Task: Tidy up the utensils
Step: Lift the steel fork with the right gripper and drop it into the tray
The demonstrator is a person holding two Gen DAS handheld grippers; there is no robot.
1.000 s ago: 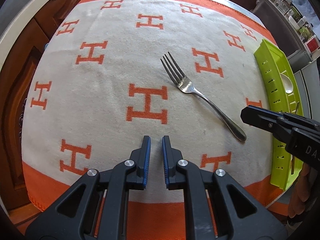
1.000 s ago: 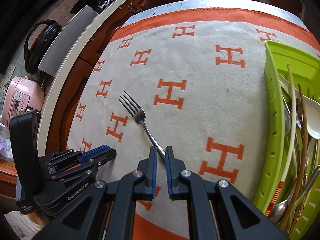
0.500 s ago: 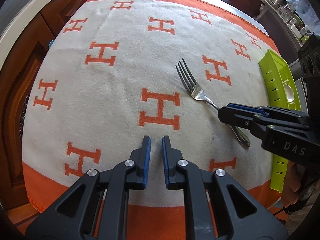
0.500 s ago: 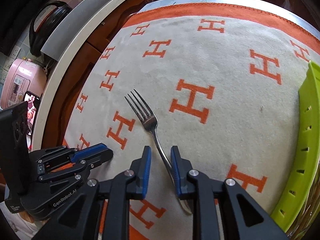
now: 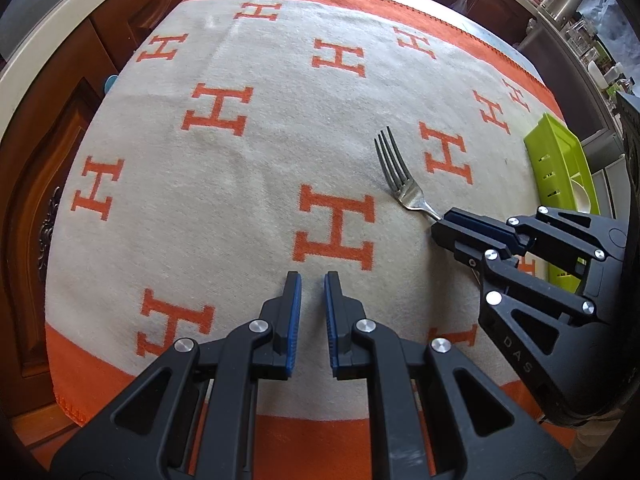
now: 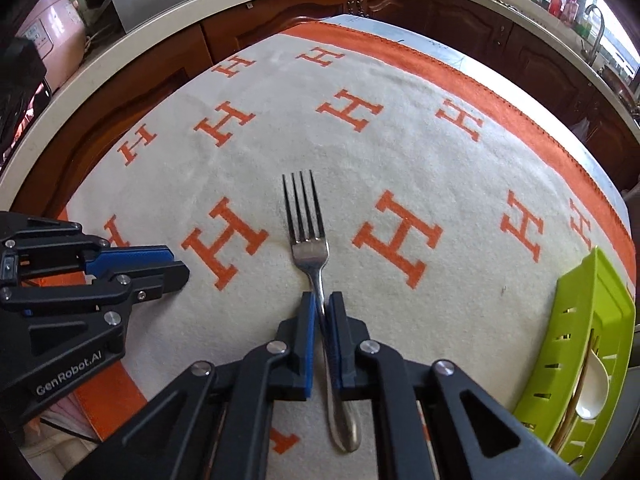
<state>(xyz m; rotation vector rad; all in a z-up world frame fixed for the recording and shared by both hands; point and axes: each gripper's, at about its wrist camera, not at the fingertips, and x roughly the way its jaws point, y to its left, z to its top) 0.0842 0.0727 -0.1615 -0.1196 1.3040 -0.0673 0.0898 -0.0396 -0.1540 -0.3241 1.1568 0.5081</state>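
A steel fork [image 6: 308, 252] lies on the white cloth with orange H marks [image 6: 400, 152], tines pointing away from me. My right gripper [image 6: 320, 300] is shut on the fork's handle just below the neck, and the handle's end shows behind the pads. From the left wrist view, the fork [image 5: 400, 184] runs into the right gripper [image 5: 442, 226] at the right. My left gripper [image 5: 312, 280] hovers over the cloth to the fork's left, jaws nearly together with nothing between them; in the right wrist view the left gripper [image 6: 176, 264] is at the left.
A lime green slotted utensil tray [image 6: 592, 292] stands at the cloth's right edge, holding a white spoon [image 6: 596, 384] and other utensils. Dark wooden cabinets and a pale curved counter edge [image 6: 120, 52] lie beyond the table.
The right gripper moved up along the fork, rolled into line with the handle, opened around it and closed on it. The left gripper stayed in place.
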